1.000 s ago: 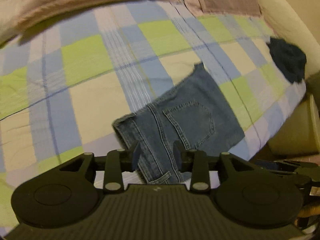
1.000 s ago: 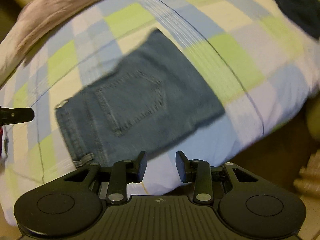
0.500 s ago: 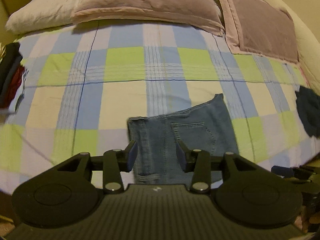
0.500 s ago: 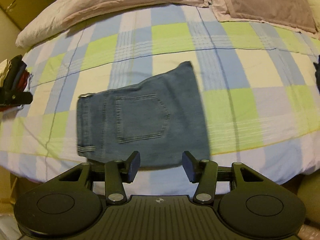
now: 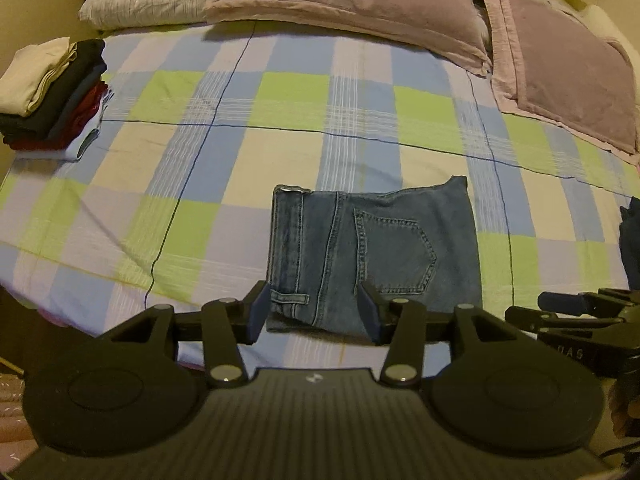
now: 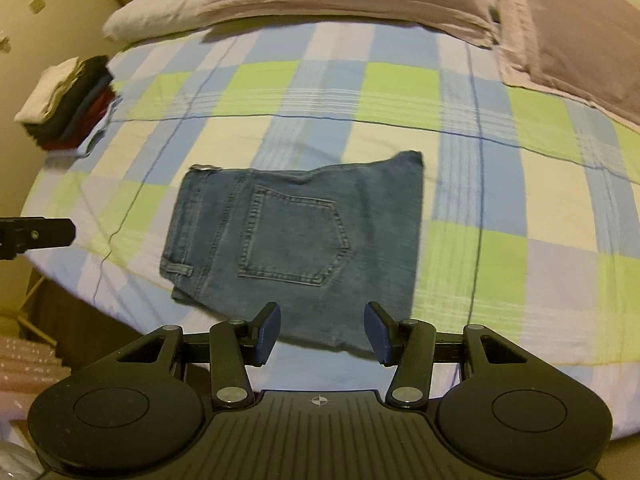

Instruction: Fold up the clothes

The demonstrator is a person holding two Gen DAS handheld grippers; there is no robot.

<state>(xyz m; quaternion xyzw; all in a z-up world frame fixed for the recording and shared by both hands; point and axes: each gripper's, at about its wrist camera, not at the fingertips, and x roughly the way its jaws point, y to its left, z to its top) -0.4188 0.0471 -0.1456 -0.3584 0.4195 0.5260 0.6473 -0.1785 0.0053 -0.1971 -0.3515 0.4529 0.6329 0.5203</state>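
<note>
Folded jeans [image 5: 372, 256] flat on the bed [image 5: 280, 148], lower centre of the left wrist frame: compact rectangle, back pocket up, waistband edge at the left side, belt loop near the lower left corner. Same packet mid-frame in the right wrist view [image 6: 296, 240], upper right corner slightly peaked. Lies near the bottom edge of the bed, well apart from everything else.

Left gripper [image 5: 316, 316] low in frame, fingers spread, nothing between them; pads frame the packet's lower left corner, contact not confirmable. Right gripper [image 6: 322, 334] likewise spread and empty, low in frame at the packet's lower edge.

Stack of folded clothes [image 5: 52, 92] at upper left of frame: pale piece on top, dark and red layers beneath. Dark garment [image 5: 630, 240], loose-looking, at the right edge. Pillows [image 5: 320, 0] across the top.

Judgement: jeans already lie folded. Fits either a finished fold just let go or a packet about to be picked up for the stack; not settled from these views.

Handling notes, if lifted: pinch through all layers at once, not the top ply alone. One gripper at the waistband side, one at the opposite side, same height, to keep the layers from sliding. Denim stiff and heavy; expect sag in the middle, so keep low and level. Watch the peaked corner for unfolding.
</note>
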